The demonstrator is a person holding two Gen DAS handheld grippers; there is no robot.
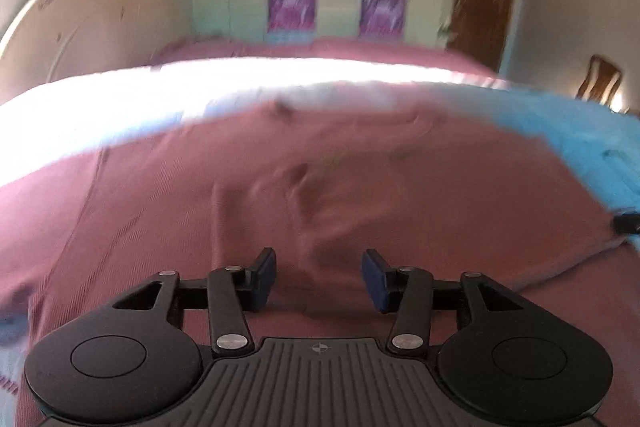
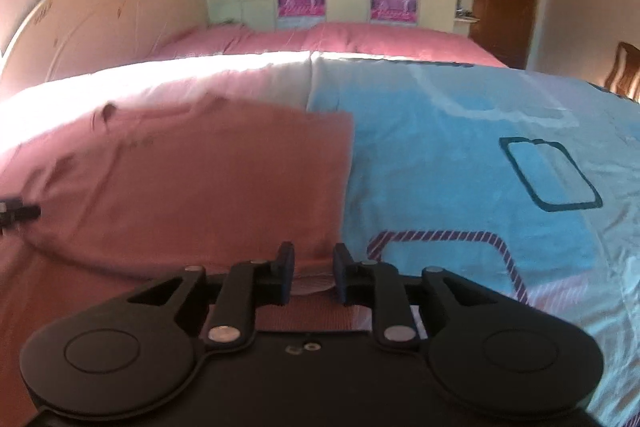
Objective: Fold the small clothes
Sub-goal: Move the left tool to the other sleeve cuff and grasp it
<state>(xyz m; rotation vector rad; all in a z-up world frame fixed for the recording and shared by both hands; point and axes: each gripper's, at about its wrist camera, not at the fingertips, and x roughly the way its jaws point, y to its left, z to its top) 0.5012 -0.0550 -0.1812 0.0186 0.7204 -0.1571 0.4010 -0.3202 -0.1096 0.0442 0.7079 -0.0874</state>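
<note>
A dusty pink garment point(image 2: 192, 179) lies spread on the bed point(image 2: 460, 163), over a blue patterned bedspread, its straight right edge near the middle of the right wrist view. My left gripper point(image 1: 319, 277) hovers above the middle of the garment, spread apart and holding nothing. My right gripper point(image 2: 310, 275) sits at the garment's near right corner, its fingers close together with a fold of pink cloth between them; I judge it pinches that corner, though blur leaves some doubt. The risk: the thin cloth could slip from that narrow pinch, or the left gripper could snag the bedspread beneath the garment.
</note>
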